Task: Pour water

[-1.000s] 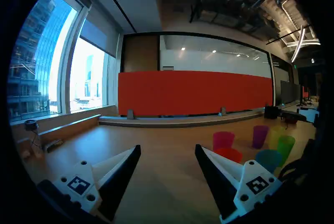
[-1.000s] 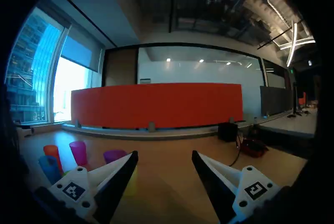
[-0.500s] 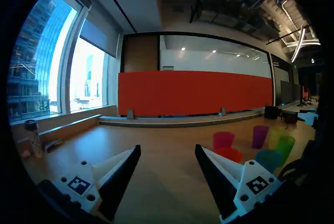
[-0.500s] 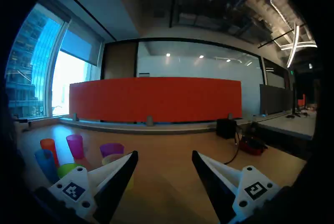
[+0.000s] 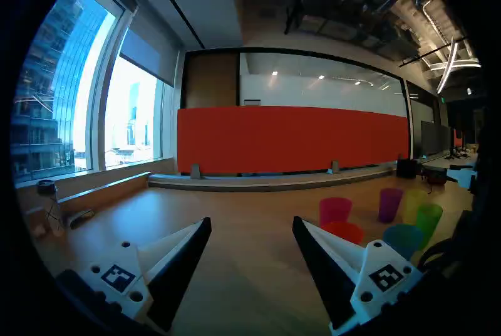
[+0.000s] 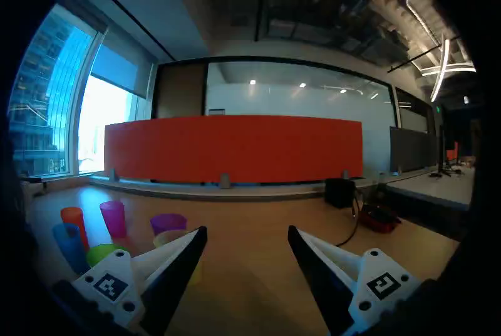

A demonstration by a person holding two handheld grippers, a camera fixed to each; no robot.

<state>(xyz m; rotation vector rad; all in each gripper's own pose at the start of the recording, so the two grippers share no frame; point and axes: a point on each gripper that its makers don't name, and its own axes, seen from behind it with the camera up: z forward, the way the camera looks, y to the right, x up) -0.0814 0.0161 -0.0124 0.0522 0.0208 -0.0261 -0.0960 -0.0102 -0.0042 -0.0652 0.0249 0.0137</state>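
The left gripper (image 5: 250, 219) is held low and level over the wooden bench (image 5: 250, 286) and is aimed at a long red partition (image 5: 288, 138) standing along the far edge. Its fingers are spread wide and nothing is held between them. In the left gripper view the task's cups are gathered on the bench at about 4 o'clock. A pink cup (image 5: 335, 209), a purple cup (image 5: 390, 203) and a yellow cup (image 5: 413, 200) are set farther back. A green cup (image 5: 429, 218), an orange cup (image 5: 343, 231) and a blue cup (image 5: 402, 237) are set nearer. The lower parts of the orange and blue cups are hidden behind the gripper's finger on that side. What the cups contain cannot be told. A tall window (image 5: 62, 104) is seen at 9 o'clock. The right gripper (image 6: 247, 228) is likewise held low and level toward the partition, with its fingers parted wide and nothing grasped. In the right gripper view the six cups are found at about 8 o'clock, well apart from the gap between the fingers, and the yellow cup is partly covered by the finger on that side. A black box (image 6: 341, 193) and a tangle of cables (image 6: 376, 217) are placed on the bench at about 4 o'clock, well apart from the cups.
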